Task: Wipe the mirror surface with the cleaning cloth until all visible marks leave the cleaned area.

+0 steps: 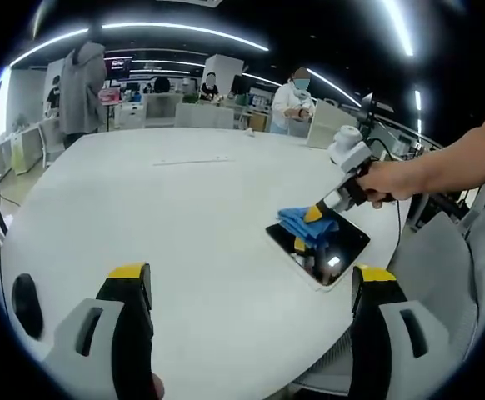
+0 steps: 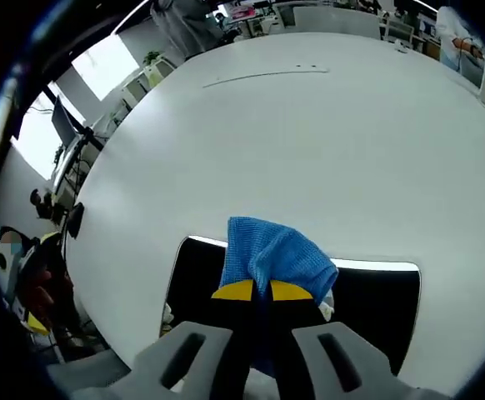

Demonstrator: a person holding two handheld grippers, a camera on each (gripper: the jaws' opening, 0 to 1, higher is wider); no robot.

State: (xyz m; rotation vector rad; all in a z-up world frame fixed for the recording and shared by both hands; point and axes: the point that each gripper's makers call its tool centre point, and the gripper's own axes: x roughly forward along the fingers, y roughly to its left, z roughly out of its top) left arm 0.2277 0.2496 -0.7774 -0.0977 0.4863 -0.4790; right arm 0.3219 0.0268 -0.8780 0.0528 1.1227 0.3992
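A dark rectangular mirror point(image 1: 334, 250) lies flat near the right edge of the big white table point(image 1: 184, 217). A blue cleaning cloth point(image 1: 302, 222) rests on the mirror's far end. My right gripper point(image 1: 313, 214), held by a hand, comes in from the right and is shut on the cloth. In the right gripper view the blue cloth point(image 2: 272, 254) is bunched between the yellow-tipped jaws of my right gripper point(image 2: 261, 290), pressed on the mirror point(image 2: 376, 304). My left gripper point(image 1: 251, 279) stands open above the table's near edge, short of the mirror, holding nothing.
A thin seam line point(image 1: 194, 161) crosses the table's middle. Several people point(image 1: 297, 100) stand at desks beyond the far edge. A dark object point(image 1: 26, 304) sits off the table at lower left. A chair and cables point(image 2: 51, 267) lie past the table's left rim.
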